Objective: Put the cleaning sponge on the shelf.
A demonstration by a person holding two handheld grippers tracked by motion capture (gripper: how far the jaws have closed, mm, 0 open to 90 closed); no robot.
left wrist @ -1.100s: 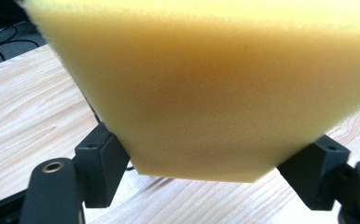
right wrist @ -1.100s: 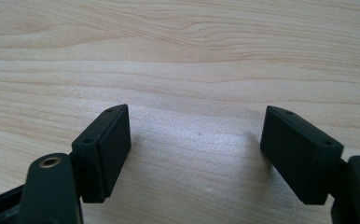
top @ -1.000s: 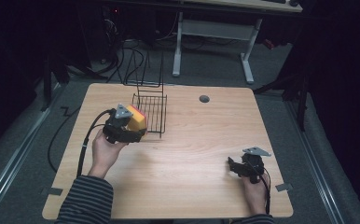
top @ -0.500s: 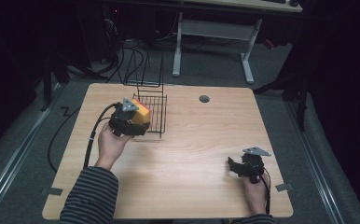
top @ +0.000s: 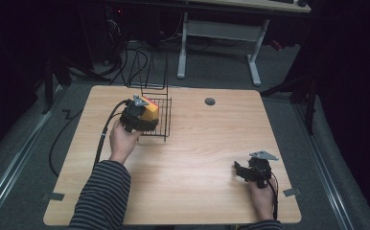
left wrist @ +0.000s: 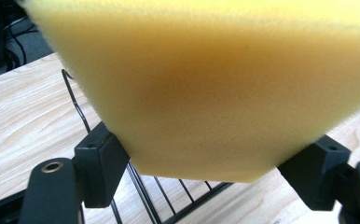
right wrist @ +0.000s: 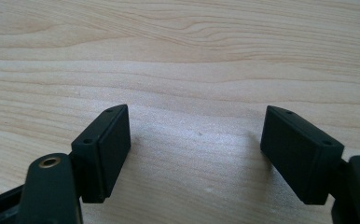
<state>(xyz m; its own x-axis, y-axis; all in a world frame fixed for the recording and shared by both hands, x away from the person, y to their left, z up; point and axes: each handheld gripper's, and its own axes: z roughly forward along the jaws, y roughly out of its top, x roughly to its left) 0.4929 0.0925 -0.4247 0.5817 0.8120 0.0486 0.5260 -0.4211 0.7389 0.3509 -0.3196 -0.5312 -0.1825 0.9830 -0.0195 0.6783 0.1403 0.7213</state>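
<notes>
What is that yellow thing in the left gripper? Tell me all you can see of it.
It looks like a sponge: a soft block of yellow foam with a fine, fuzzy surface, and in the high view an orange-red edge on top. The left gripper clamps it between its two black jaws, which press into its sides. It is held in the air above the black wire basket, near the table's far left part. Whether it touches the wires cannot be told.
</notes>
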